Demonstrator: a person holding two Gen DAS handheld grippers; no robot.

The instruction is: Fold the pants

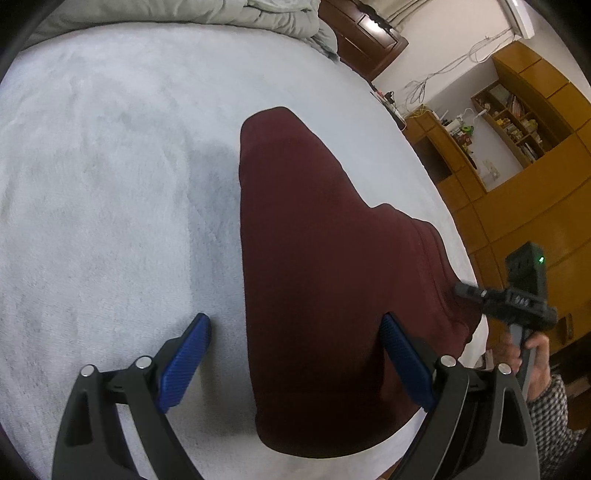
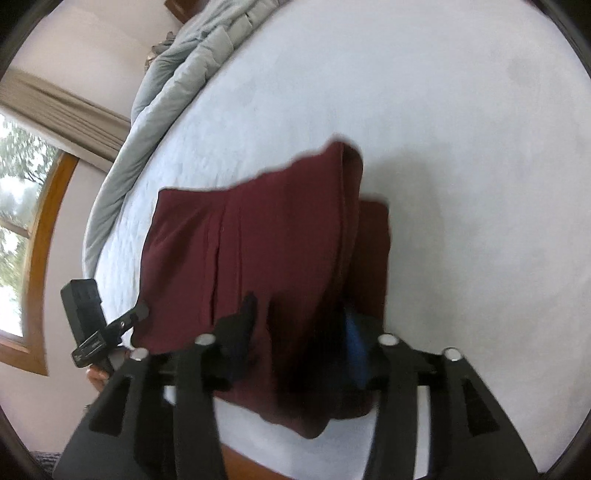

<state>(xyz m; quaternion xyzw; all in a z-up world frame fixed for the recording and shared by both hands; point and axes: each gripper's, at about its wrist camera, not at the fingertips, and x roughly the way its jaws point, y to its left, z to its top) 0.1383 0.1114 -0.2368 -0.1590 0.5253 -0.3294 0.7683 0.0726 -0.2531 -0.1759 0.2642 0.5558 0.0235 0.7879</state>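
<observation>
Maroon pants (image 1: 314, 240) lie folded lengthwise on the white bed cover (image 1: 110, 184), near its right edge. My left gripper (image 1: 295, 328) stands open low over the near end. One blue pad (image 1: 402, 354) is above the cloth and the other is above the bare cover. In the right wrist view, which is blurred, the pants (image 2: 258, 240) have a raised fold. My right gripper (image 2: 297, 325) straddles that fold with its fingers apart, and I see no pad pressing the cloth. From the left wrist view the right gripper (image 1: 466, 290) is at the pants' right edge.
A grey duvet (image 1: 258, 14) is bunched at the far end of the bed. Wooden cabinets and shelves (image 1: 535, 184) stand past the right bed edge. A window (image 2: 18, 221) and wall lie beyond the other side. A hand (image 1: 535, 354) holds the right gripper's handle.
</observation>
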